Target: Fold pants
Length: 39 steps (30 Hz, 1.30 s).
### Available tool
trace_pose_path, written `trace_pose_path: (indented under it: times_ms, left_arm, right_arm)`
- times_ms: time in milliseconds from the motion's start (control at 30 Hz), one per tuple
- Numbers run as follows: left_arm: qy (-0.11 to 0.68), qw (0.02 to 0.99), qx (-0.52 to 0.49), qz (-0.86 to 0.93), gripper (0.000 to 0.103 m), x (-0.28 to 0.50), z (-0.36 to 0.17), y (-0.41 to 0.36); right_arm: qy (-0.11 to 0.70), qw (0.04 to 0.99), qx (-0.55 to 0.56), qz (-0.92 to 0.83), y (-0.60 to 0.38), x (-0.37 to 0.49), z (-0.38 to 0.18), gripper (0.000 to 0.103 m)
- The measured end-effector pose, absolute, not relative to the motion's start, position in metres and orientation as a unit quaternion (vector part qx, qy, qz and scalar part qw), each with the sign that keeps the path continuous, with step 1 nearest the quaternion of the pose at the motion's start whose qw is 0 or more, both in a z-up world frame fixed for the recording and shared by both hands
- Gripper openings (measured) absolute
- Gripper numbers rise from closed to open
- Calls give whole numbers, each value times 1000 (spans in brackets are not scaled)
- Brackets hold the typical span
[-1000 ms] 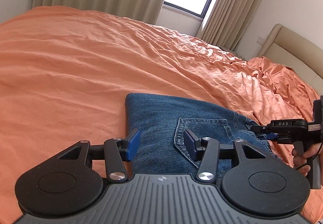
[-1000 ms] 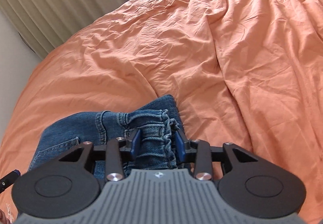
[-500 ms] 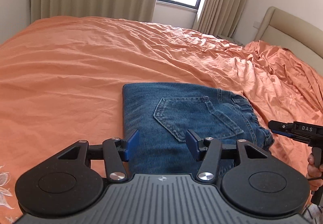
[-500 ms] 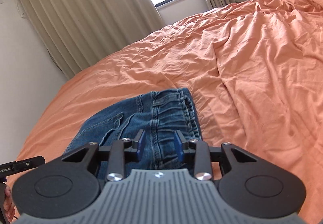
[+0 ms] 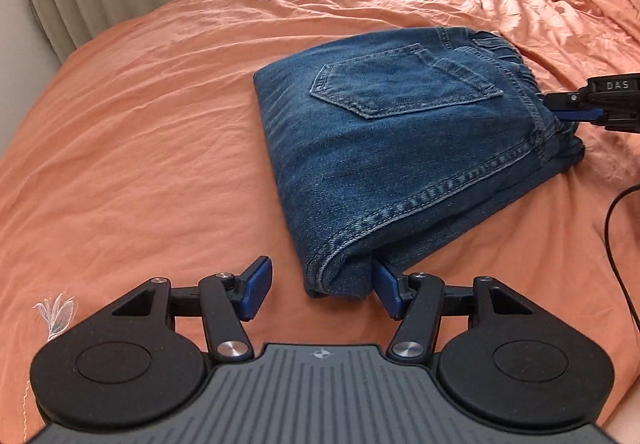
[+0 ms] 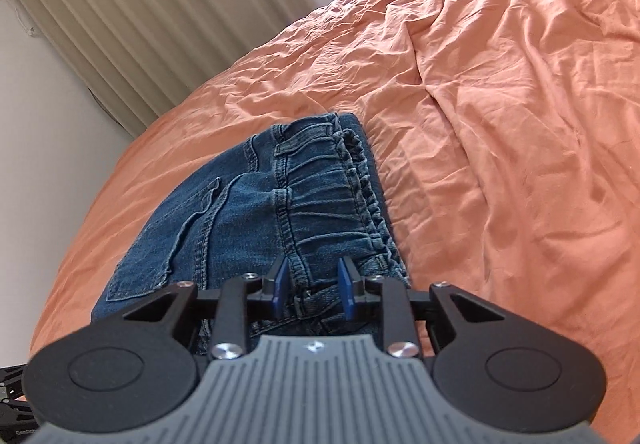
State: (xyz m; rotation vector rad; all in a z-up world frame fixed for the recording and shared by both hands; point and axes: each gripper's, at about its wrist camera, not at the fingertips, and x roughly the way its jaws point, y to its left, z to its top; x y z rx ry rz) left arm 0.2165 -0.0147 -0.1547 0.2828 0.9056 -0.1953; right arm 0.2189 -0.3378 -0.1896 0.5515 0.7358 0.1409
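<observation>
Both grippers backed off; folded jeans [image 5: 400,147] lie flat, left fingers [image 5: 256,284] and right fingers [image 6: 346,288] spread, empty.

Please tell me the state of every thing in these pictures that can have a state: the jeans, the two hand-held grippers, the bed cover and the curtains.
jeans: folded into a compact stack, back pocket on top, lying on the bed.
left hand-held gripper: open, at the near corner of the jeans, holding nothing.
right hand-held gripper: open, jaws either side of the waistband, not clamped.
bed cover: spread out, wrinkled.
curtains: drawn aside, window partly uncovered.
</observation>
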Motion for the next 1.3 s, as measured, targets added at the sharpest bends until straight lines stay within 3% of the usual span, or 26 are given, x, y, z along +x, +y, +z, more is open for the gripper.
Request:
trace_pose_path:
  times_ms: [100,133,233,367,567,800,1300]
  left_arm:
    - [438,889,106,-83,67,228,-160,-15]
    - [439,889,107,-75,62,231,-162,-16]
    - [451,879,138,-73,31,237,-163,-23]
    - [427,876,214,-69,16,223,-138,-32]
    - [440,844,294,-85,13,216,-156,-41]
    - [486,835,245,-85,12,227,-195,-33]
    - [540,818,176,-87,16,209,-181,-11]
  right_arm:
    - [353,891,278,71,-341,220,-191,21]
    - [353,889,282,72,-342,220,-192,21]
    - [353,889,283,76,-343,219,-193,21]
    - [355,887,284,75,-344,218,-193,21]
    - [362,885,283,76,-342,221,-194,21]
    - [368,886,272,78,-339,222,-198,21]
    - [353,894,266,76,-342,207,-197,21]
